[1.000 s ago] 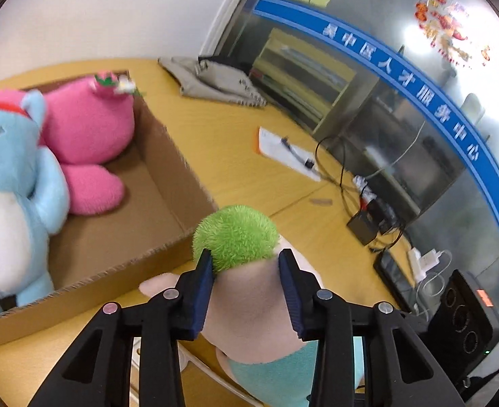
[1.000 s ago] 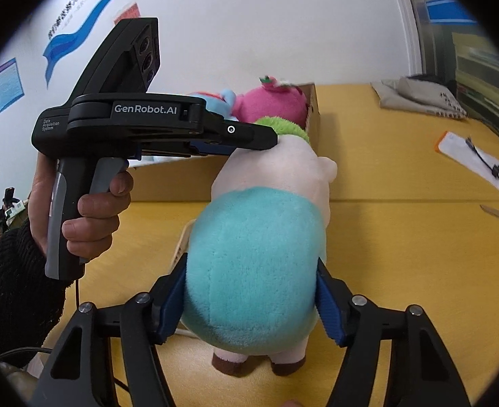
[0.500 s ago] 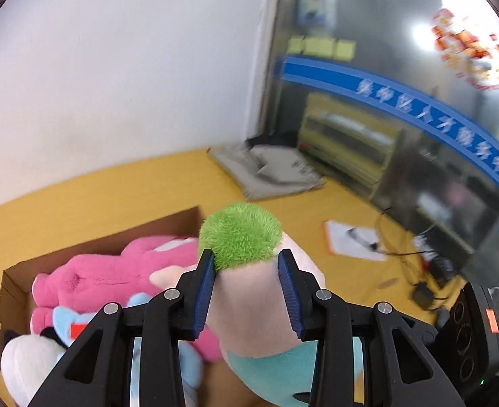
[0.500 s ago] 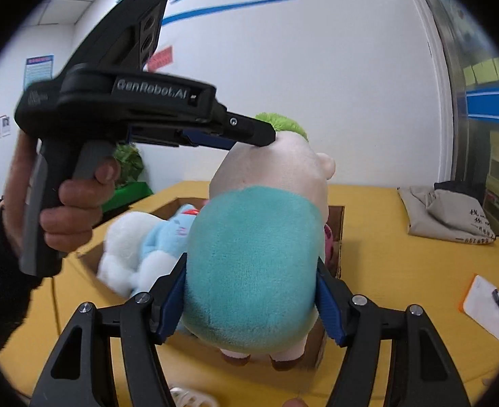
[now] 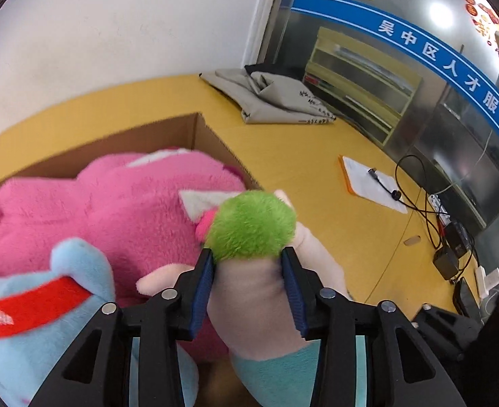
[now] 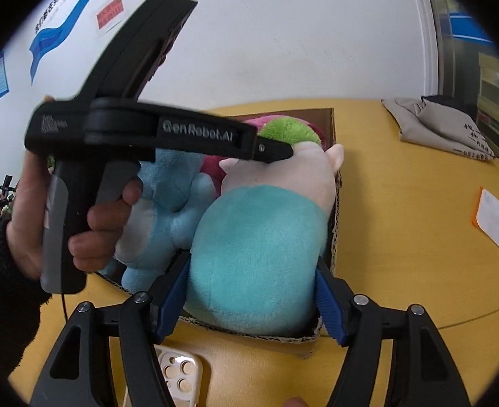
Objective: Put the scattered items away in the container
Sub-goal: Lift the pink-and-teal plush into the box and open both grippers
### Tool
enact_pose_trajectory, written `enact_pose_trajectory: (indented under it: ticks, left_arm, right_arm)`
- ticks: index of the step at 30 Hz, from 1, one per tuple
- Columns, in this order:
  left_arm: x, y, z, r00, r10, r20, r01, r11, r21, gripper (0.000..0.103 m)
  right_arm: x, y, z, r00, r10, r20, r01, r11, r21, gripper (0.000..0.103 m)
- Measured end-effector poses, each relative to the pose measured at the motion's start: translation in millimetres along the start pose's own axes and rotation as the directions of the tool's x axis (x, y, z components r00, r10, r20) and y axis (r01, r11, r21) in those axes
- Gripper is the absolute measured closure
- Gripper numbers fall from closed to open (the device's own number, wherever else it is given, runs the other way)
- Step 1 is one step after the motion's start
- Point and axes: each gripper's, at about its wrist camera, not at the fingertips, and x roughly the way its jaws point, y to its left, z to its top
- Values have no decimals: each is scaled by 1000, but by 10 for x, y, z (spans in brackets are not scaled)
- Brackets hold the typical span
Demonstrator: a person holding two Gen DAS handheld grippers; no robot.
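In box (image 6: pixel 332 125): pink, blue plushies | green-haired plushie (image 6: pixel 259 237) lowering at 3 o'clock | we grip: right tongs (image 6: pixel 252 300) body, left tongs (image 5: pixel 249 291) opening on head | phone case (image 6: pixel 181 378) left on tabletop (image 6: pixel 419 237)

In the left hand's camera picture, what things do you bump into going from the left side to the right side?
Blue plush → pink plush → green-haired plush → white notepad → black cables.

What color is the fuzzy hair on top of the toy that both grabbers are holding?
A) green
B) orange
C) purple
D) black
A: the plush toy has a green tuft on its head, just above where the left gripper clamps its neck.
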Motion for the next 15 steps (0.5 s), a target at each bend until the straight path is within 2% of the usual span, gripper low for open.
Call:
enact_pose_trajectory:
  ticks: [3, 6, 7, 9, 11, 13, 15]
  left_arm:
    - [84, 38, -44, 1000, -5, -20, 4, 1000, -25, 52]
    - [84, -6, -14, 998, 38, -42, -39, 999, -21, 48]
    - [47, -9, -3, 998, 53, -42, -54, 998, -30, 42]
    - [-122, -24, 1, 998, 64, -16, -65, 996, -65, 36]
    - [-320, -31, -46, 999, 36, 3, -35, 995, -91, 17]
    - [-591, -86, -161, 999, 15, 38, -11, 995, -96, 14]
    - [-906, -166, -353, 996, 41, 84, -34, 996, -82, 11]
  right_arm:
    - [-27, -10, 28, 1000, -10, -22, 10, 1000, 29, 35]
    - [-163, 33, -5, 999, -34, -18, 35, 999, 38, 33]
    - [-207, 39, -12, 999, -35, -15, 36, 999, 38, 33]
    - [-342, 71, -63, 999, -38, -15, 38, 998, 50, 25]
    - [-472, 67, -109, 998, -56, -10, 57, 996, 65, 24]
    - [-574, 60, -135, 997, -78, 8, 77, 993, 88, 23]
    - [-666, 32, -170, 995, -93, 31, 89, 988, 127, 21]
